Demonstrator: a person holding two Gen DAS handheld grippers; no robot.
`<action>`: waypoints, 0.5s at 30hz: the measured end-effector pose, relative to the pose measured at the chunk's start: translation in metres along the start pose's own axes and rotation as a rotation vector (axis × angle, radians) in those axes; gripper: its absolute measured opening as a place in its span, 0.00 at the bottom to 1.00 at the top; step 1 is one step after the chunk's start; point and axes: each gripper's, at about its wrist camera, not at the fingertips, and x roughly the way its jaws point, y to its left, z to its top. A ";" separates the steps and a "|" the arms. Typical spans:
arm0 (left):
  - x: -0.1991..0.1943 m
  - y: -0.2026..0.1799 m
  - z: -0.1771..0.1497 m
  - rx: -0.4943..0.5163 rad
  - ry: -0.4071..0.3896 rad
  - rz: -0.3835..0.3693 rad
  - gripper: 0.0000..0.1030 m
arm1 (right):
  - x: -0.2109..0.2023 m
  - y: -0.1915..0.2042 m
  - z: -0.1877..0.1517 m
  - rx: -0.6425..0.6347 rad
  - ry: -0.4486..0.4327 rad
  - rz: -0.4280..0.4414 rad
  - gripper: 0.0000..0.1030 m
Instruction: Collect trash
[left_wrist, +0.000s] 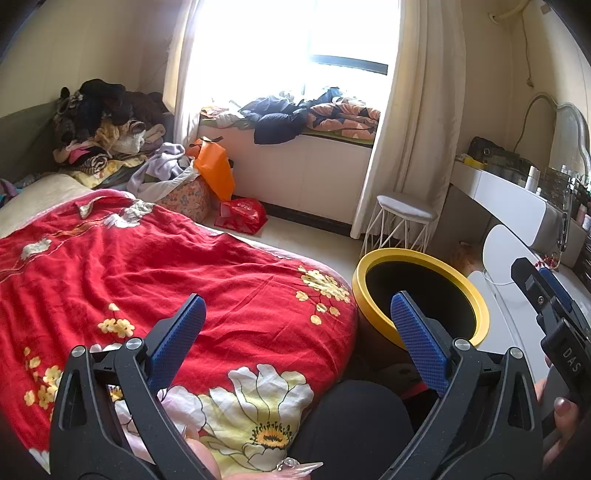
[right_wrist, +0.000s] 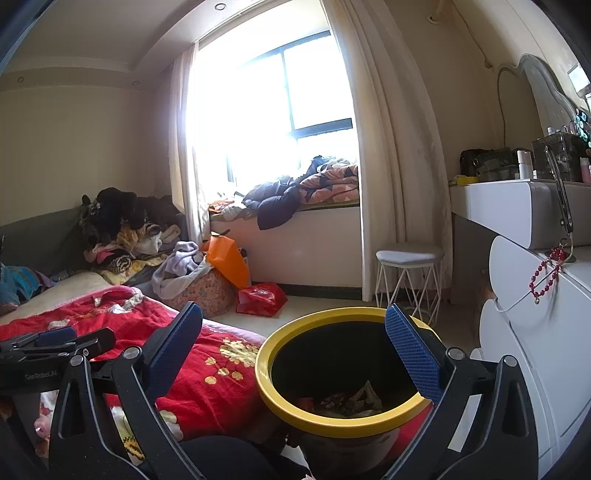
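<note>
A yellow-rimmed black trash bin (left_wrist: 476, 314) stands on the floor beside the bed; in the right wrist view its rim (right_wrist: 295, 411) is close below, with crumpled trash (right_wrist: 351, 400) inside. My left gripper (left_wrist: 295, 321) is open and empty above the red floral bedspread (left_wrist: 129, 266). My right gripper (right_wrist: 295, 339) is open and empty, just above the bin; it also shows at the right edge of the left wrist view (left_wrist: 546, 291). Small pale scraps (left_wrist: 86, 210) lie on the far part of the bedspread.
A white dresser (right_wrist: 535, 332) stands right of the bin, with red beads (right_wrist: 546, 277) hanging on it. A white stool (left_wrist: 402, 221), a red bag (left_wrist: 242, 216), an orange bag (left_wrist: 216, 170) and piles of clothes (left_wrist: 99, 118) lie beyond, below the window.
</note>
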 end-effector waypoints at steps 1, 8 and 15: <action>0.000 0.000 0.000 0.000 -0.001 0.000 0.90 | 0.000 0.000 0.000 0.001 -0.002 0.000 0.94; 0.000 0.000 0.000 0.001 0.000 -0.001 0.90 | 0.000 -0.001 0.000 0.003 -0.001 0.000 0.94; 0.001 0.001 0.000 -0.003 0.004 -0.003 0.90 | 0.000 -0.001 0.000 0.003 0.000 -0.001 0.94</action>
